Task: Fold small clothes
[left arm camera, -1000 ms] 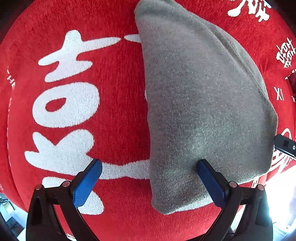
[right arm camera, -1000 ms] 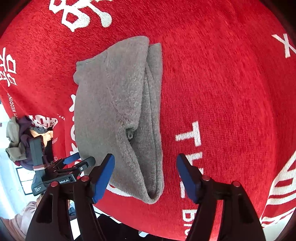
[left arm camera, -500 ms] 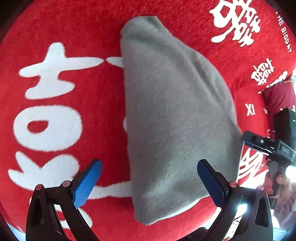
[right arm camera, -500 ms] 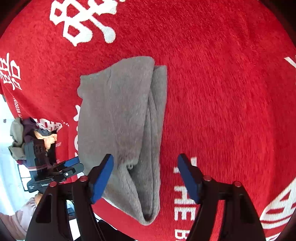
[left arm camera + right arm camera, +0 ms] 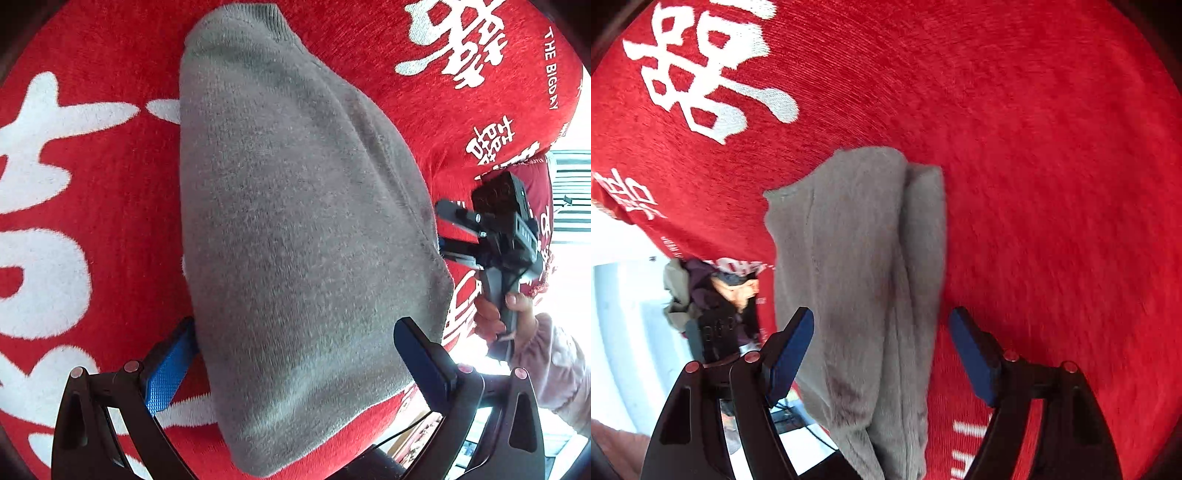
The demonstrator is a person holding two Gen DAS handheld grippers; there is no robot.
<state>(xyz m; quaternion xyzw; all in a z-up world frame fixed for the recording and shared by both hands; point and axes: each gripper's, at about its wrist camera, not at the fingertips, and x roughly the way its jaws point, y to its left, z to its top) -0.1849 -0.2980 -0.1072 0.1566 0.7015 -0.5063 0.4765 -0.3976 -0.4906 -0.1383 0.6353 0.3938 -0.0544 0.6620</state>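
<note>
Left wrist view: the grey garment [image 5: 295, 240] lies folded on the red cloth [image 5: 92, 258] — soft, light knit, likely floppy. The left tongs [image 5: 291, 354] gape across its near end, gripping nothing.

Right wrist view: the right tongs [image 5: 882, 350], just widened, straddle its layered edge — probably the best hold.

1. A red cloth [image 5: 110, 177] with large white characters and small white English words covers the counter and hangs over its edge.
2. A folded grey knitted garment [image 5: 295, 221] lies directly on the red cloth, with one end at the edge of the counter.
3. The layers of the garment show along its right side in the right wrist view.
</note>
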